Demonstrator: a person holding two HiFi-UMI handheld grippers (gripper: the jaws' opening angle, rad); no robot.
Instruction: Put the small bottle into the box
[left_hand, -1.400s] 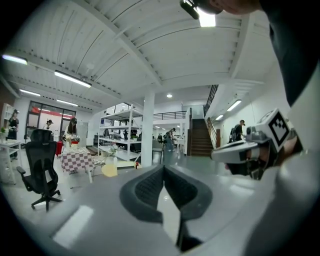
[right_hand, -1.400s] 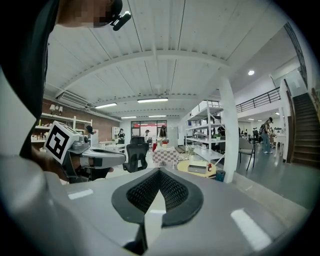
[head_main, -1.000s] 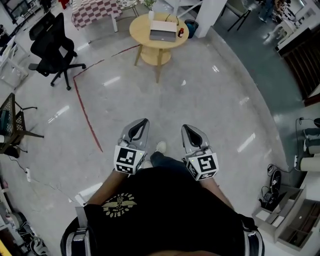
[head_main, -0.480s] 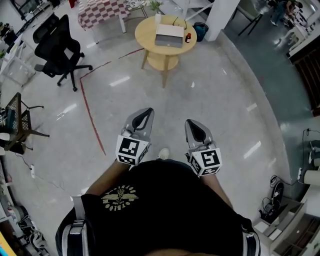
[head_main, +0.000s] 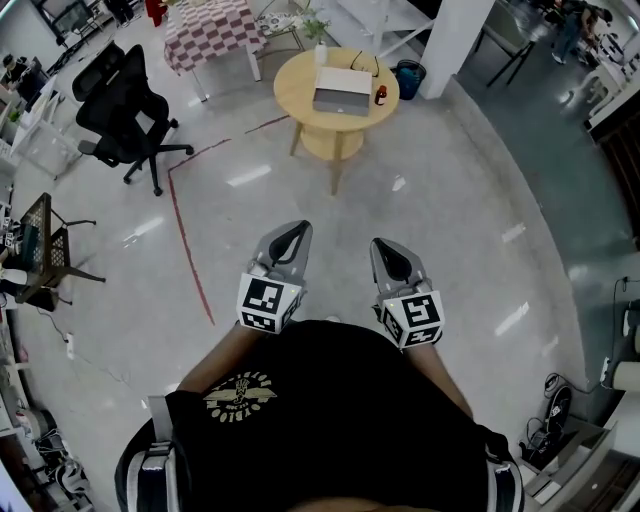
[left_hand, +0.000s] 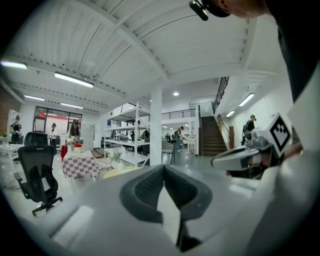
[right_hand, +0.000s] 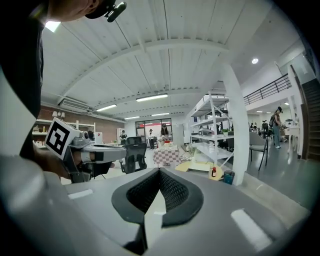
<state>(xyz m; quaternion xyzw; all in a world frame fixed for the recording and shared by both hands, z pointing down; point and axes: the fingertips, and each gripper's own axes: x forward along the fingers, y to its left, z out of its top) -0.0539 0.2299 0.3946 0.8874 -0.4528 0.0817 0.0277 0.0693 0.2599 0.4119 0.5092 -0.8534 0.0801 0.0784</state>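
**Both claws empty, bottle and box well ahead on the round table**

The small bottle (head_main: 381, 95) stands upright on the round wooden table (head_main: 290, 95), just beside the right edge of the box (head_main: 342, 91). I cannot tell whether the two touch. The bottle is dark red-brown with a pale cap (tiny from the head view, a little clearer in the right gripper view (right_hand: 214, 172)). From this far off I cannot tell whether the box's top is open.

The left gripper (head_main: 292, 230) and the right gripper (head_main: 385, 246) are held side by side in front of the person's chest, pointing roughly at the table across a wide stretch of bare floor. Each gripper view shows its jaws clenched together with nothing between them. Neither claw is anywhere near the bottle.

By my reading, the step in hand is the approach, and no grasp has begun. The next move calls for closing the gap to the table. Then one claw has to be released and brought around the bottle; the right is the likelier, since the bottle sits on that side. It needs a level grip on the body, as something this narrow could tip at a nudge. A black office chair (head_main: 125, 105) and a blue bin (head_main: 408, 78) stand off to either side, clear of the straight path.
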